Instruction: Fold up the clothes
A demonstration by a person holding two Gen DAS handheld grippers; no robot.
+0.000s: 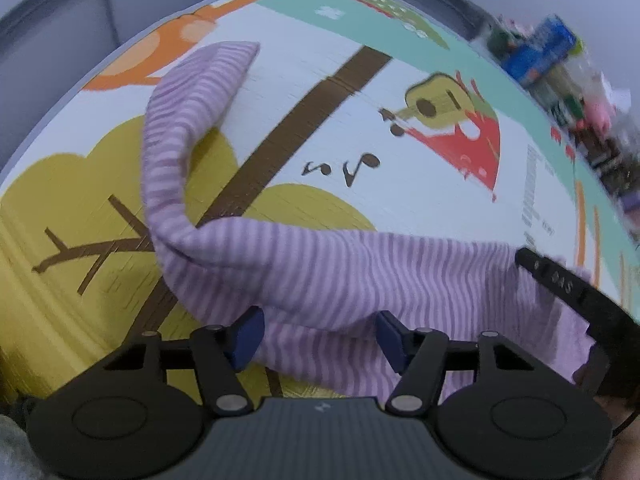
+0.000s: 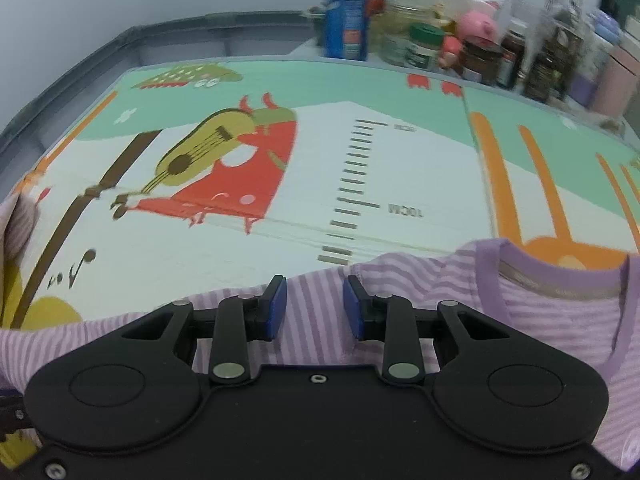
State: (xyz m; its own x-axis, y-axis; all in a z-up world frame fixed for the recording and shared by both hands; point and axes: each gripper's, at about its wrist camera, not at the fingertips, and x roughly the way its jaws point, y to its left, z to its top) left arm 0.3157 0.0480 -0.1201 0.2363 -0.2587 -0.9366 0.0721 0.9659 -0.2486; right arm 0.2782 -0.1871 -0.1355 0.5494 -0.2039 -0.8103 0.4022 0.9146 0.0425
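Observation:
A lilac striped shirt [image 1: 320, 272] lies on the printed play mat [image 1: 340, 128]. Its long sleeve [image 1: 192, 92] curves away to the upper left, twisted near the shoulder. My left gripper [image 1: 319, 338] hovers over the shirt's body, its blue pads wide apart and clear of the cloth between them. In the right wrist view the shirt [image 2: 540, 320] shows its purple neckline [image 2: 560, 276] at the right. My right gripper [image 2: 314, 308] stands over the shoulder edge, narrowly open, with cloth showing in the gap. One black finger of the right gripper [image 1: 560, 280] rests at the shirt's right side.
Behind the mat [image 2: 400, 168] stands a row of clutter: a blue can [image 2: 346, 12], jars [image 2: 480, 60] and a pink toy [image 2: 476, 26]. A grey raised rim [image 2: 80, 80] borders the surface at the far left.

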